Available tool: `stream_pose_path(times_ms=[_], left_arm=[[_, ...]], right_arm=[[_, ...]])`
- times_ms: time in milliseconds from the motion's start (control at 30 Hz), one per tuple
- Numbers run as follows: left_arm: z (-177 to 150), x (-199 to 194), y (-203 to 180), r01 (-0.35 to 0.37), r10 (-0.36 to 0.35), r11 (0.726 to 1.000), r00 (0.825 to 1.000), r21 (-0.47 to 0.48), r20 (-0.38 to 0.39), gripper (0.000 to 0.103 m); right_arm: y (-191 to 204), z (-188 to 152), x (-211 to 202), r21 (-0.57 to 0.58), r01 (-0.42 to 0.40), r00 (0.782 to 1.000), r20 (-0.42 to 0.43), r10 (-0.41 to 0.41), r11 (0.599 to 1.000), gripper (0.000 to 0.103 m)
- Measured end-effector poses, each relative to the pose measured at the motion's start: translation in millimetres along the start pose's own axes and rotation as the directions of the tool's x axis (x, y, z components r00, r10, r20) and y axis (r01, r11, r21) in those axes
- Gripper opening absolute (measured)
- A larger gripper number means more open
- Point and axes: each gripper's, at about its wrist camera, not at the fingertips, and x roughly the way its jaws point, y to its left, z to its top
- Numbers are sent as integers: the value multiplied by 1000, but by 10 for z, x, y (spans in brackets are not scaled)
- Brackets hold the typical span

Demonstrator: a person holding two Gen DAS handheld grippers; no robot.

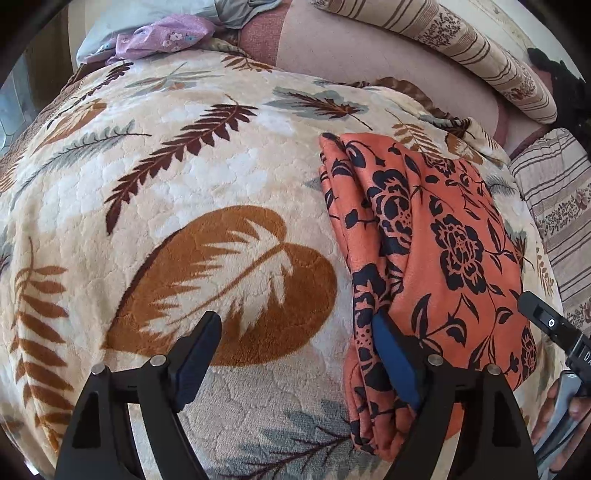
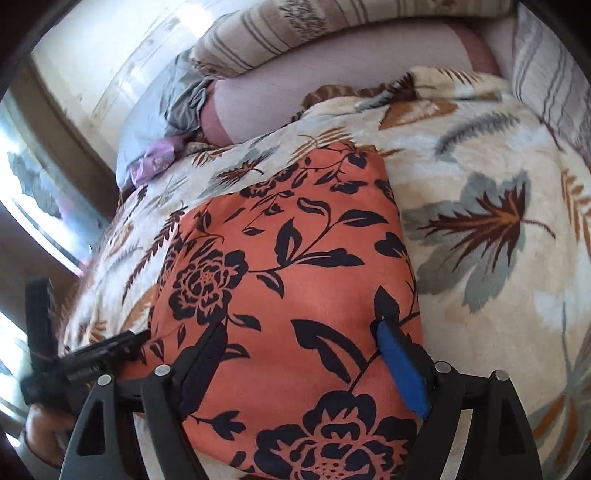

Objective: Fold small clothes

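Observation:
A folded orange cloth with a dark floral print (image 1: 443, 236) lies on a cream blanket with a leaf pattern (image 1: 184, 155). My left gripper (image 1: 295, 321) is open at the cloth's left edge: its right finger (image 1: 391, 354) lies against the folded layers and its left finger is over bare blanket. My right gripper (image 2: 301, 328) is open low over the orange cloth (image 2: 295, 258), with both fingers above the fabric and nothing pinched. The black frame of the other tool (image 2: 103, 347) shows at the cloth's left side in the right wrist view.
A purple flowered cloth (image 1: 166, 37) and grey-blue fabric (image 1: 147, 14) lie at the blanket's far left end. Striped pillows (image 1: 461, 40) and a pink sheet (image 1: 351, 48) lie behind. A hand (image 1: 554, 417) grips the right tool. A bright window (image 2: 33, 206) is at left.

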Motion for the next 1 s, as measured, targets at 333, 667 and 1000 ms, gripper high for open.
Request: stream_pose_path(times_ms=[333, 667, 1000], left_arm=[[-122, -28, -9, -1, 1, 1000, 1000, 4, -20, 84], [-150, -245, -82, -39, 38, 998, 999, 57, 25, 84], [-114, -682, -269, -92, 70, 990, 979, 106, 190, 84]], right_arm=[[178, -90, 83, -69, -7, 996, -87, 1, 998, 86], [190, -162, 28, -52, -6, 997, -78, 2, 999, 88], [192, -243, -271, -16, 35, 999, -26, -36, 999, 88]])
